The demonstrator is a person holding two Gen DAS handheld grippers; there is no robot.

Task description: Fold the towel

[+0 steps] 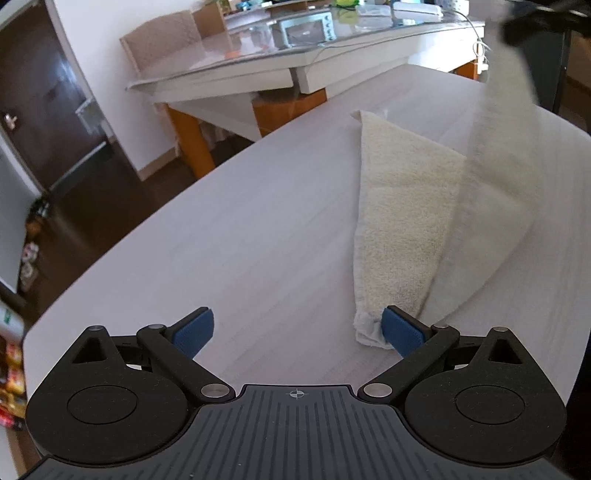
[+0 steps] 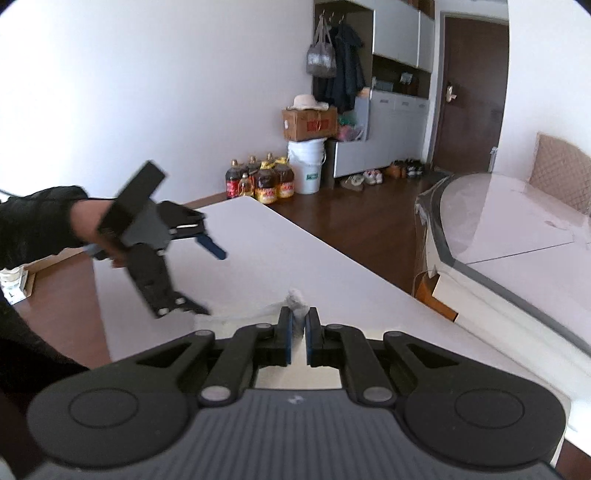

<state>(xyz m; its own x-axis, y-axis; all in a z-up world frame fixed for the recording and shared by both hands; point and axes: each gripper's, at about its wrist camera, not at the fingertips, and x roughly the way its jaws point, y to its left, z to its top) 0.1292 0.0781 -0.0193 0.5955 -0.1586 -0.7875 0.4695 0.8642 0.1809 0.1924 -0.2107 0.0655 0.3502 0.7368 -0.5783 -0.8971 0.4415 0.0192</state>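
Note:
A cream towel (image 1: 402, 206) lies on the white table (image 1: 240, 240), its near corner just beside one blue pad. My left gripper (image 1: 297, 330) stands open low over the table, nothing between its fingers. One side of the towel rises, blurred, to the upper right, where my right gripper (image 1: 535, 22) shows as a dark shape. In the right wrist view, my right gripper (image 2: 298, 328) is shut on a bunched towel corner (image 2: 296, 301) held above the table. The left gripper (image 2: 207, 280) shows there at the left, open, held by a hand in a black sleeve (image 2: 37, 225).
A glass-topped table (image 1: 258, 62) with a small oven (image 1: 306, 27) and a chair (image 1: 162, 40) stand beyond the white table. Across the dark floor are oil bottles (image 2: 266, 181), a white bucket (image 2: 306, 166), a cardboard box (image 2: 308, 123), shoes and a brown door (image 2: 469, 92).

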